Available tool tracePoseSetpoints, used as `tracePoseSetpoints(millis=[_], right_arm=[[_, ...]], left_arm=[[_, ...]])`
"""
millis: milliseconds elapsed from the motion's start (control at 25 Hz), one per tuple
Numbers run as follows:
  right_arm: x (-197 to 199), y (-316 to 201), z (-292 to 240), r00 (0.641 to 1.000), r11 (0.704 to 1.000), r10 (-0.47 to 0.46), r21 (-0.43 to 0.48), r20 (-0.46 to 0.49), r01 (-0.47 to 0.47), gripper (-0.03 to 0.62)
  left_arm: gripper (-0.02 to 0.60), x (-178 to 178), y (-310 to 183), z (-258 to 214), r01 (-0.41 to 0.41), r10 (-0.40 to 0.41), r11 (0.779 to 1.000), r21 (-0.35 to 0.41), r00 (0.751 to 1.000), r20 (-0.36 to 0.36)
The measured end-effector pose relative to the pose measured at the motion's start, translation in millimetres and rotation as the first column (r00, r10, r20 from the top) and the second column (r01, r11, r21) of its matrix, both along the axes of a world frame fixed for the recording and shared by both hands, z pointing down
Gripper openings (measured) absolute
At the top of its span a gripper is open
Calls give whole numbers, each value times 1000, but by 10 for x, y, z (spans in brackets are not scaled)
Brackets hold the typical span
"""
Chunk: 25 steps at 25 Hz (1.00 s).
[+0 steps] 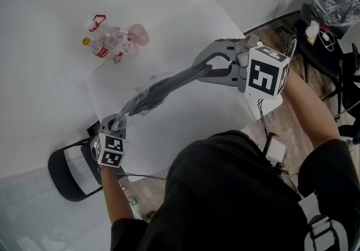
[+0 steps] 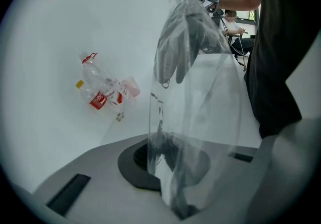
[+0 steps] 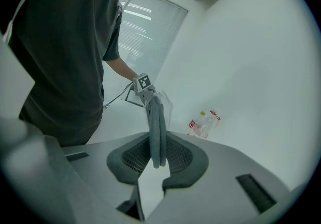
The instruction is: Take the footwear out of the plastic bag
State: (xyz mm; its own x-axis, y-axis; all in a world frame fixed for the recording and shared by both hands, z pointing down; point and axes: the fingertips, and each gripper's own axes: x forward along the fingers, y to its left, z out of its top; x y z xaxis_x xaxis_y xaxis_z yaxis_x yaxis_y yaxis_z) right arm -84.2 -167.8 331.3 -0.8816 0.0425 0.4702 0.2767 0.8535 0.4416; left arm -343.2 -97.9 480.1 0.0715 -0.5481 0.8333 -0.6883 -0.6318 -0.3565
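While the footwear (image 3: 156,127) hangs stretched in the air above the table (image 1: 185,126), one end outside the plastic bag (image 2: 195,117) and the other end inside it, the step in hand looks like the draw-out itself. To do it well, pull the two ends apart along the line of the footwear, not sideways, so that the film slides off and does not bunch round it. The bag end should be held firm and low while the other end travels up and away. A slow, even pull seems wise, since soft cloth may drag on clinging plastic.

The footwear is grey, long, limp and cloth-like. It lies flat in two layers side by side; whether that is a pair or one piece folded, I cannot tell. The bag is clear and thin, creased, and wraps only the part of the footwear nearer the left side.

The right hand-held gripper (image 3: 155,160) is pinching the free end of the footwear between its pads. The left hand-held gripper (image 2: 173,178) is pressed together on the bag's lower end, with film alone between its pads as far as shows. Some plastic bottles (image 1: 109,41) lie well apart on the floor beyond the table.
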Motion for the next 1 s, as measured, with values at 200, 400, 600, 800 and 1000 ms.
tracePoseSetpoints(millis=[200,400,600,800,1000], right_arm=[[82,-69,-57,1000,1000,25,-16,12,-25,75],[172,-129,-133,998,999,49,-22,32,-49,75],[274,-208,-229,994,996,83,-24,75,-81,75],[377,-348,-352,973,985,173,-50,152,-167,75],[491,-522,-389,916,943,333,-91,222,-321,75]], left_arm=[[23,-106,17,70,45,-46,999,-15,997,-57],[23,-282,60,89,138,-141,990,-38,984,-106],[23,-481,83,103,262,-265,964,-39,953,-146],[23,-637,82,65,382,-378,924,-17,907,-185],[23,-812,65,34,515,-499,857,1,830,-247]])
